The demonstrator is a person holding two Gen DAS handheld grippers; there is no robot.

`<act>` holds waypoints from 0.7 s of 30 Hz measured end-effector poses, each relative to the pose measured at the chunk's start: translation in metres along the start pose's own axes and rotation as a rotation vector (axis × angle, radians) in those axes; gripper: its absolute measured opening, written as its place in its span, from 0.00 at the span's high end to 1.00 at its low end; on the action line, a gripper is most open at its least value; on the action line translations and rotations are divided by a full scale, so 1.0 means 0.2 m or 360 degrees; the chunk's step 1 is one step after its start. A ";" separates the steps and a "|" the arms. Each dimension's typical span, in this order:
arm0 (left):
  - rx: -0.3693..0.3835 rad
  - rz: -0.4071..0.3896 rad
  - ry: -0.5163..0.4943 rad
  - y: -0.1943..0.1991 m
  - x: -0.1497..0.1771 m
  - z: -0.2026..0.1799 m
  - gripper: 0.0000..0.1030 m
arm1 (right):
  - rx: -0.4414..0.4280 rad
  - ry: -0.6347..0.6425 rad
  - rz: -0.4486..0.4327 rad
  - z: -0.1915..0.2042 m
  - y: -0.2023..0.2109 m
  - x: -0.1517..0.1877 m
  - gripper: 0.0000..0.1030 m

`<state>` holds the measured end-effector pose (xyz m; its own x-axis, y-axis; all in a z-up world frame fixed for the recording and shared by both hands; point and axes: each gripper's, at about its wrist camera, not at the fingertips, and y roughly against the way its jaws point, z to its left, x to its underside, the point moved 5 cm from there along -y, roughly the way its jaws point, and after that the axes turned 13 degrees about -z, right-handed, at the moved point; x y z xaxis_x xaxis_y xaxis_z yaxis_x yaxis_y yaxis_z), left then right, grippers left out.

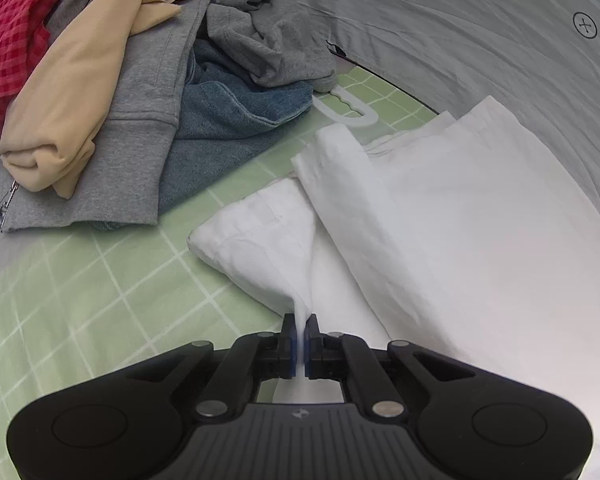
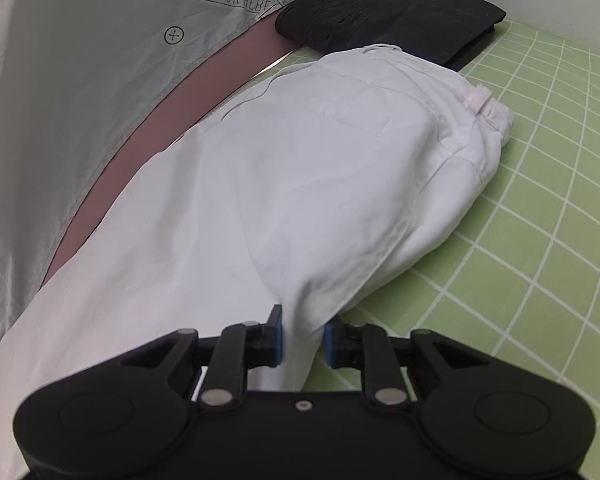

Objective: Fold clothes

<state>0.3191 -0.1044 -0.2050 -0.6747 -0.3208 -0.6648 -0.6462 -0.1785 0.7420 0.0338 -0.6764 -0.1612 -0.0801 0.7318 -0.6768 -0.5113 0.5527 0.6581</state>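
Observation:
White trousers [image 1: 440,216] lie on a green checked mat [image 1: 80,280], the legs running to the right. My left gripper [image 1: 300,328] is shut on a pinched fold of the white cloth near a leg hem. In the right wrist view the same white trousers [image 2: 280,180] show their waistband at the upper right, and my right gripper [image 2: 303,332] grips a thick bunch of the fabric between its blue pads [image 2: 278,344], the jaws held a little apart by the cloth.
A heap of clothes sits at the far left: a grey hoodie [image 1: 140,92], a beige garment [image 1: 72,92], blue denim [image 1: 228,116] and a red checked cloth [image 1: 8,28]. A folded black garment [image 2: 392,20] lies beyond the waistband. A grey printed sheet [image 2: 80,60] borders the mat.

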 end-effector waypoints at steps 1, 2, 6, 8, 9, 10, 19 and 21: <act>0.0012 0.0013 0.0019 0.02 0.02 0.02 0.96 | 0.0001 0.0005 -0.0008 -0.01 0.01 -0.01 0.86; 0.0023 0.0026 0.0037 0.03 0.03 0.05 0.96 | 0.0001 0.0010 -0.0015 -0.02 0.03 -0.01 0.86; 0.0044 0.0080 0.0090 0.15 0.14 0.18 0.96 | 0.0011 0.0069 -0.0034 -0.10 0.06 -0.02 0.86; 0.0048 0.0089 0.0061 0.25 0.23 0.24 0.96 | 0.0015 0.0120 -0.0036 -0.15 0.08 -0.02 0.86; 0.0050 0.0094 0.0047 0.29 0.28 0.27 0.96 | 0.0018 0.0150 -0.0040 -0.18 0.09 -0.03 0.86; 0.0053 0.0099 0.0037 0.34 0.33 0.30 0.96 | 0.0025 0.0184 -0.0047 -0.21 0.11 -0.03 0.86; 0.0070 0.0103 -0.0088 0.71 0.68 0.51 0.92 | 0.0076 0.0405 -0.0018 -0.42 0.15 -0.06 0.78; 0.0060 0.0115 -0.0086 0.73 0.70 0.55 0.85 | 0.0105 0.0422 -0.0019 -0.41 0.18 -0.07 0.67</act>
<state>0.0923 -0.0729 -0.1993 -0.7377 -0.2807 -0.6140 -0.6073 -0.1214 0.7852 -0.0538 -0.6996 -0.1562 -0.3001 0.6001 -0.7415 -0.4575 0.5916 0.6639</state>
